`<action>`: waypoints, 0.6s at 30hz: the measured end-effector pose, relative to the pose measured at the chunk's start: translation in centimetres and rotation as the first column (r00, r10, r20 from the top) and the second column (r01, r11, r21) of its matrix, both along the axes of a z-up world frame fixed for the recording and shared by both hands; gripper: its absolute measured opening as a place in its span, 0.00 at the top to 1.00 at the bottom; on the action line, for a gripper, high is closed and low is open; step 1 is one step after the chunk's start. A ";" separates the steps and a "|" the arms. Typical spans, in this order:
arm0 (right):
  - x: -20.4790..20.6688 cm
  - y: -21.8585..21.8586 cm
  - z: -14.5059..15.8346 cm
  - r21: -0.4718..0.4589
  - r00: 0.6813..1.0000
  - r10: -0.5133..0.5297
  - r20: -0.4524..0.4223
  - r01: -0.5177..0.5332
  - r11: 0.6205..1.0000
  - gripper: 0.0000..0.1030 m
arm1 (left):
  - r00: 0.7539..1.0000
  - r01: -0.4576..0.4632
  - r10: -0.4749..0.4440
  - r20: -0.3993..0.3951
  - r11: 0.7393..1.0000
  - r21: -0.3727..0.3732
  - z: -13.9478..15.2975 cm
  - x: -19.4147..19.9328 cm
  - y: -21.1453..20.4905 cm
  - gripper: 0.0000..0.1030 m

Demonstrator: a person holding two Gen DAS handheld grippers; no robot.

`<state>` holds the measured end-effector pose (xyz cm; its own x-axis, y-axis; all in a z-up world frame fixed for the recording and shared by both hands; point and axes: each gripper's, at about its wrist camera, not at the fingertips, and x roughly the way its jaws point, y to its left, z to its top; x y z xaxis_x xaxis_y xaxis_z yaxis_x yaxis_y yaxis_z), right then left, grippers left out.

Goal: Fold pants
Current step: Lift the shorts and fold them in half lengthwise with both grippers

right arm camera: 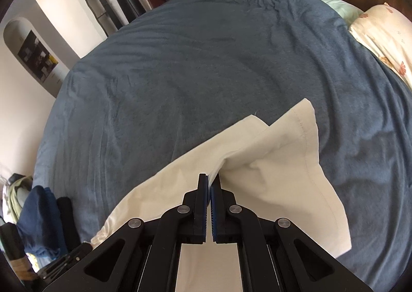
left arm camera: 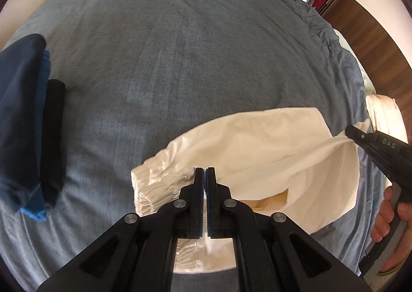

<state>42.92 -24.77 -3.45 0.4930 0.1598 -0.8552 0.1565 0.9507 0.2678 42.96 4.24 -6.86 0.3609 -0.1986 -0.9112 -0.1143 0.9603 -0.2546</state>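
Left edge of frame: three folded garments (left arm camera: 25,117) stacked on bed (left arm camera: 180,47).
Pants (left arm camera: 270,142): one, cream.
Tongs: left tongs (left arm camera: 205,172) and right tongs (right arm camera: 209,178) both clamped on pants.

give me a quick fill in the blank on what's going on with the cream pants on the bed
1. The left tool is shut on the pants next to their gathered ____ waistband.
2. The right tool pinches a fold of ____ coloured fabric.
3. The pants lie on a ____ bedspread.
4. A pile of folded dark clothes sits at the ____ edge of the left wrist view.

Missing words: elastic; cream; blue-grey; left
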 end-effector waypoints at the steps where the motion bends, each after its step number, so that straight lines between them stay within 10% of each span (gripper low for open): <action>1: 0.6 0.0 -0.4 0.000 1.000 0.001 -0.004 -0.001 1.000 0.97 | 1.000 0.000 0.000 0.002 1.000 0.000 -0.2 0.3 0.1 0.97; 18: 8.0 2.3 -6.1 -0.028 0.999 0.030 -0.040 -0.031 0.999 0.97 | 1.000 -0.027 0.027 0.000 1.000 0.002 -3.5 3.7 1.1 0.91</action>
